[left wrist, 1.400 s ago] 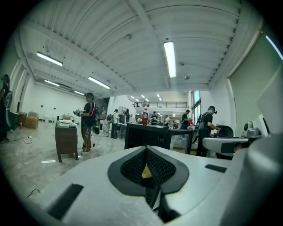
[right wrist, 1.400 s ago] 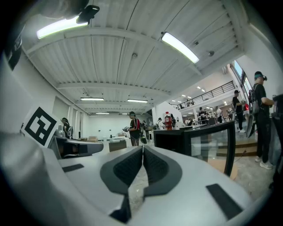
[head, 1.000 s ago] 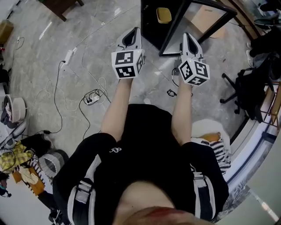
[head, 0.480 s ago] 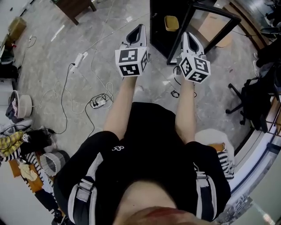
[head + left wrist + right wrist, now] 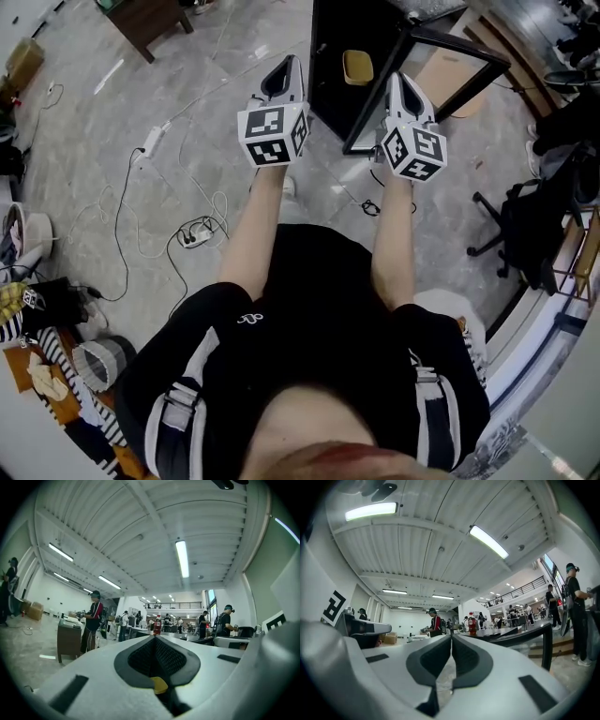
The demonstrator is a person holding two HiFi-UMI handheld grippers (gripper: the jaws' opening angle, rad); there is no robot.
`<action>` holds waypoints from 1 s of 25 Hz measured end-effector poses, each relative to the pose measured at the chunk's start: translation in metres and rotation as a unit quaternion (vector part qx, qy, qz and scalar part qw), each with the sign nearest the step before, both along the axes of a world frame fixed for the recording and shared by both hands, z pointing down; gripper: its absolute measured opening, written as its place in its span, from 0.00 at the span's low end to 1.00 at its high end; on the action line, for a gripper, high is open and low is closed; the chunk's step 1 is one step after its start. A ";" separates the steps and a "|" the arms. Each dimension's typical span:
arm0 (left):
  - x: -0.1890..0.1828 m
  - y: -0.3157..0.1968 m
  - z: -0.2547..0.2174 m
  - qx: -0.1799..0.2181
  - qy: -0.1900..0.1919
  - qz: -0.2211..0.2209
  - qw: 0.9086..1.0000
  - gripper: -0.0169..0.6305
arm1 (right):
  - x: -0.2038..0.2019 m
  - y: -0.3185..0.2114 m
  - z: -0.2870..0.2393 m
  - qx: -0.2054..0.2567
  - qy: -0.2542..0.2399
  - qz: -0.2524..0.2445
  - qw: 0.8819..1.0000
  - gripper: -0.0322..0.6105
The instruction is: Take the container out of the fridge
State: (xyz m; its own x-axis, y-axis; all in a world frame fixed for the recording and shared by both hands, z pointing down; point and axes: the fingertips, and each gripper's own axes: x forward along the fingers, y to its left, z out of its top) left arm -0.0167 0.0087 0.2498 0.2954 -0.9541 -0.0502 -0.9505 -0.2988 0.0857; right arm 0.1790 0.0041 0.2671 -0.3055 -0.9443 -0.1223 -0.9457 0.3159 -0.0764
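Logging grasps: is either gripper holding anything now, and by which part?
Nothing is held. The left gripper and right gripper are both shut empty; the yellow container sits untouched inside the fridge.

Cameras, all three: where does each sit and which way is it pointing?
Head view: on the person's head, steeply down at floor, open fridge, left gripper, right gripper, forearms, torso.
Left gripper view: on the left gripper, forward into the hall; its shut jaws show.
Right gripper view: likewise, along its own shut jaws.
Shared: both gripper views catch the red bottle.
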 end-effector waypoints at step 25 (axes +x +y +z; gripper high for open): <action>0.011 -0.286 0.106 -0.073 -0.140 0.157 0.975 0.04 | -0.058 -0.242 0.097 -0.111 -0.020 0.075 0.991 0.07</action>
State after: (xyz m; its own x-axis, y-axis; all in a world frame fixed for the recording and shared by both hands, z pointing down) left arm -0.0054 -0.2774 0.3561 0.5572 -0.8047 0.2048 -0.8059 -0.5835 -0.1004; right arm 0.1210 -0.2378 0.3645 -0.1584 -0.9837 0.0852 -0.9758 0.1428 -0.1659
